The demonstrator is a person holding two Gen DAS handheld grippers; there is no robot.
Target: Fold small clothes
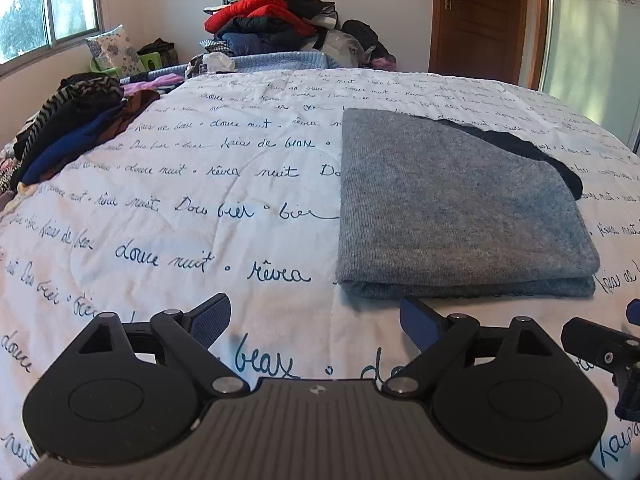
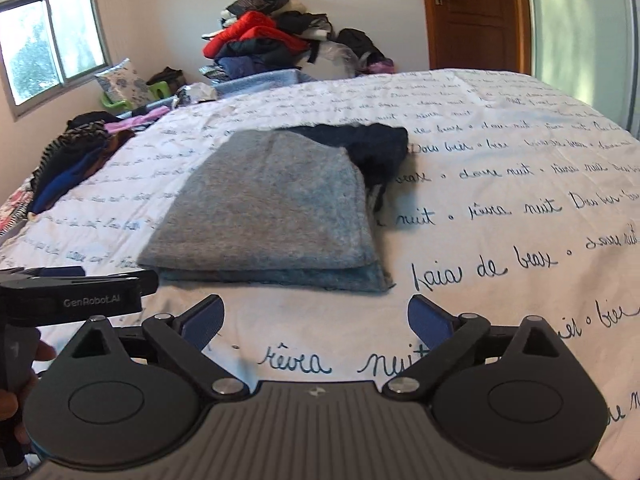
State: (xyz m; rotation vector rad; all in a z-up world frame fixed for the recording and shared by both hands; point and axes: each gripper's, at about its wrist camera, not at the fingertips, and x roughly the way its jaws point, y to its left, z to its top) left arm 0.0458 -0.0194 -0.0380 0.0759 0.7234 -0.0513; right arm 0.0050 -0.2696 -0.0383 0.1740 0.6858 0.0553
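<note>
A grey knit garment (image 1: 452, 208) lies folded flat on the white bedspread with blue script (image 1: 180, 208). A dark garment (image 1: 520, 148) lies partly under its far right side. My left gripper (image 1: 316, 320) is open and empty, just short of the garment's near left corner. In the right wrist view the grey garment (image 2: 276, 204) lies ahead to the left, the dark garment (image 2: 372, 144) behind it. My right gripper (image 2: 316, 320) is open and empty, a little short of the garment's near edge. The left gripper's body (image 2: 76, 292) shows at the left.
A heap of unfolded clothes (image 1: 68, 124) lies on the bed's left edge. A big pile of clothes (image 1: 280, 20) stands against the far wall. A window (image 1: 44, 4) is at left, a wooden door (image 1: 480, 16) at right. The bedspread (image 2: 500, 208) extends to the right.
</note>
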